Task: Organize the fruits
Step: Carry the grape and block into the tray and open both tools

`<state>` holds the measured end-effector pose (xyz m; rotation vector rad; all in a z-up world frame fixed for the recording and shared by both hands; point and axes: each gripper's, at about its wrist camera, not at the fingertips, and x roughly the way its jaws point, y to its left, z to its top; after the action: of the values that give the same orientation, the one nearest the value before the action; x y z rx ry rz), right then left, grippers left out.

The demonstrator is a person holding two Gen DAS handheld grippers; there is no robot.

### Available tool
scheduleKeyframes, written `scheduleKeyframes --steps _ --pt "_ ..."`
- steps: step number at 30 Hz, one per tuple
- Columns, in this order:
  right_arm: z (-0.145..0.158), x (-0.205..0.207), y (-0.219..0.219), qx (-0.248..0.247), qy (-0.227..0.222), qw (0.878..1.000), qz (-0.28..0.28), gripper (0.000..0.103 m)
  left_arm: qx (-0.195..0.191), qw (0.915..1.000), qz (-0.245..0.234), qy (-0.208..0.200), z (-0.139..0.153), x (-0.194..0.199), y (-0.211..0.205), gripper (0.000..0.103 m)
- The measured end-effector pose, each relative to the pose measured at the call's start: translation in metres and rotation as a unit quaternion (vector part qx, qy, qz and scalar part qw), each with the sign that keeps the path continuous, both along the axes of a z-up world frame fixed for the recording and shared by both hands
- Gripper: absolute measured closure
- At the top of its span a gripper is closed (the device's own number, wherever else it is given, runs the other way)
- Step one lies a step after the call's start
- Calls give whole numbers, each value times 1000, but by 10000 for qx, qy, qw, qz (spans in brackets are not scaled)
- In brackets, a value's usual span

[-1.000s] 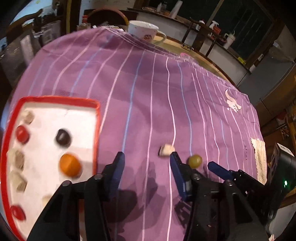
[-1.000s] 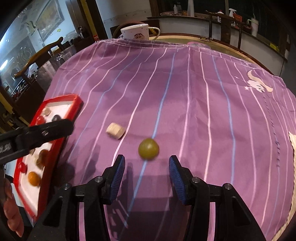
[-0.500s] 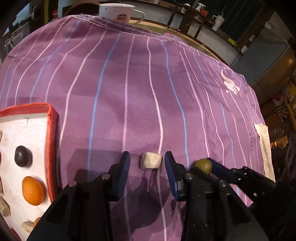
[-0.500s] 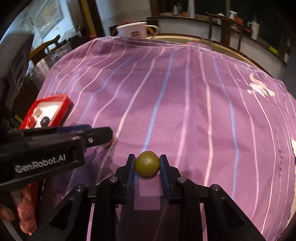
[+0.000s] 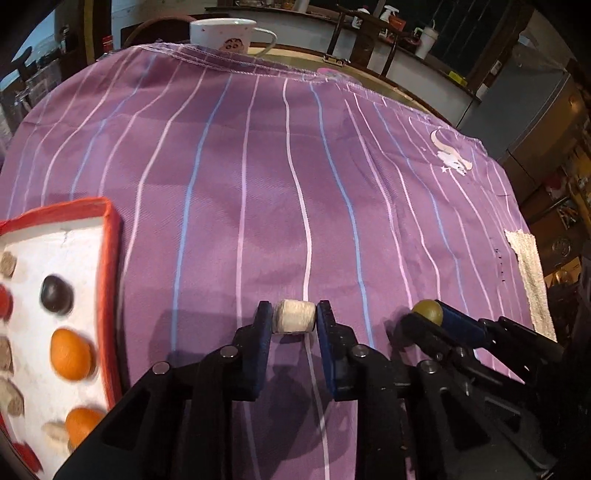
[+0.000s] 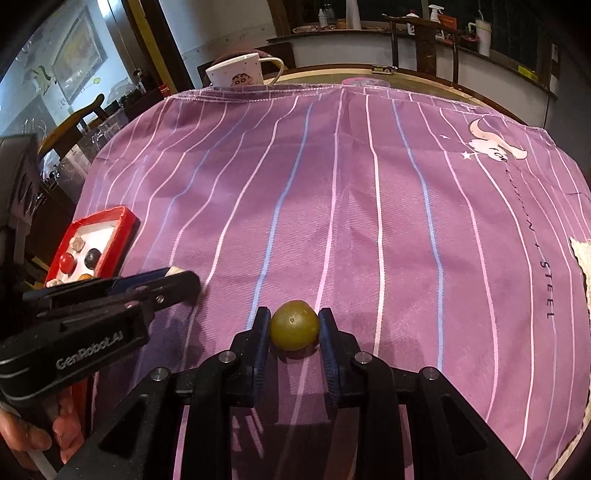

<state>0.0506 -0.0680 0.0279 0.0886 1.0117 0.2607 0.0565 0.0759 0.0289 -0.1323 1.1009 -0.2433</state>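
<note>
My left gripper (image 5: 294, 322) is shut on a pale beige fruit chunk (image 5: 294, 321), low over the purple striped cloth (image 5: 280, 177). My right gripper (image 6: 294, 329) is shut on a green grape (image 6: 294, 329) just above the cloth; the grape also shows in the left wrist view (image 5: 427, 312) to the right of the chunk. A red-rimmed white tray (image 5: 110, 258) at the left holds orange, dark, red and beige fruit pieces; it also shows in the right wrist view (image 6: 123, 229). The left gripper body (image 6: 110, 295) lies between the tray and the grape.
A white cartoon mug (image 5: 223, 33) stands past the cloth's far edge, also in the right wrist view (image 6: 240, 72). A beige rag (image 5: 532, 273) lies at the cloth's right edge. Chairs and counters stand behind the table.
Both grippers closed: the left on the beige chunk, the right on the green grape. The left gripper moved right from the tray to the chunk.
</note>
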Motion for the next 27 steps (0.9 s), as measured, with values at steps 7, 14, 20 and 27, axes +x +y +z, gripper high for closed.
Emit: scheduleKeyframes --steps 7,14,20,27 --pt "19 -20 9 135 -40 9998 112 74 -149 9992 359 -118 24 -35 26 79" --pt "34 -40 37 236 -71 9991 346 74 -206 9952 910 -280 50 -77 76 79" --pt "55 -58 82 301 -221 9963 780 74 -1 9898 1379 -370 61 -113 128 79" --pt "70 -81 138 333 -314 9909 1265 74 292 9812 1873 -361 63 -148 183 79"
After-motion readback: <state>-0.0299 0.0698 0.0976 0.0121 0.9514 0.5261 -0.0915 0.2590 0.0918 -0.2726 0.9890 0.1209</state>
